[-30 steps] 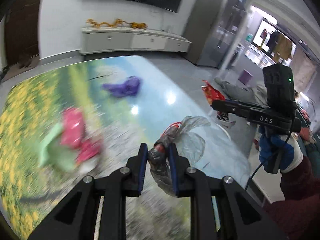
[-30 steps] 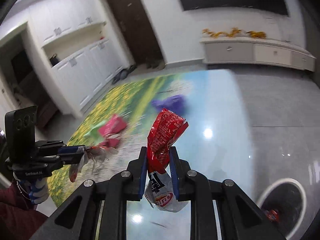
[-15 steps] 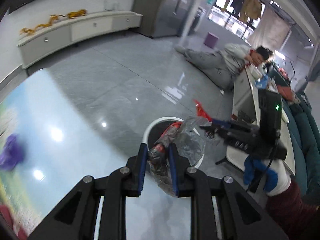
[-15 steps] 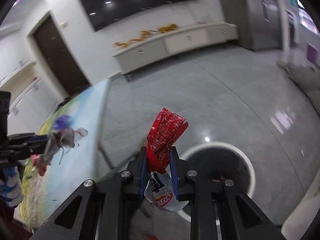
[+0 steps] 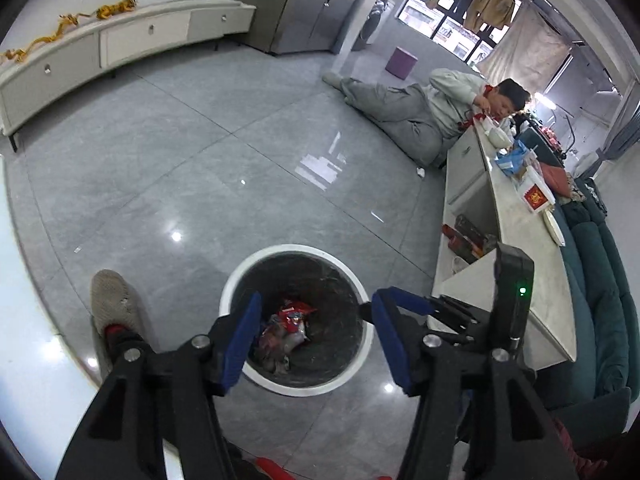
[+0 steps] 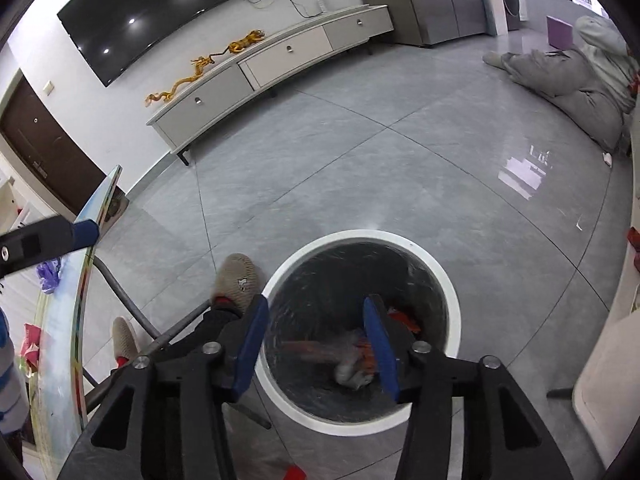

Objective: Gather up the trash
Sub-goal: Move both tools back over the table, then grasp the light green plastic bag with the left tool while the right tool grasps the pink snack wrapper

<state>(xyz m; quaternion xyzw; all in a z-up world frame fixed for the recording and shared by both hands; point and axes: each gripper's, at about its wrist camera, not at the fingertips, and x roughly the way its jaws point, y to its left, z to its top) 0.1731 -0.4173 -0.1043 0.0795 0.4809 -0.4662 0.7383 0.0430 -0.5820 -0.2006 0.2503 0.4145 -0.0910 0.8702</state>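
Trash [image 5: 290,322] is down in the bin [image 5: 240,280] now: red wrappers and crumpled clear plastic at the bottom, seen in left wrist view between the blue pads. Left gripper [image 5: 316,340] has just been opening, jaws apart, nothing between them; right gripper [image 6: 316,344] likewise has just been opening, jaws apart and empty, with a blurred red/grey clump [image 6: 352,364] below it inside the bin, prob still dropping or settling

Risks, as judged: more trash is left on the table [image 6: 60,340] at approx 9 o'clock of the right wrist view, a purple piece [image 6: 48,272] and a red piece [image 6: 30,338], so calling it done here would leave the job short. Light wrappers could cling to a pad or drift out if either tool swings away fast. Both tools hang close over the same rim, w/ the right one at 3 o'clock of the left view, so they could knock each other or the bin wall on the way back. Person's shoe [image 5: 112,300] sits just beside the bin at 9 o'clock; a kick could tip it

Rel to tools: dropped trash lies straight ahead and below both, approx 12 o'clock from the left fingertips, slightly to 1 o'clock in the right view
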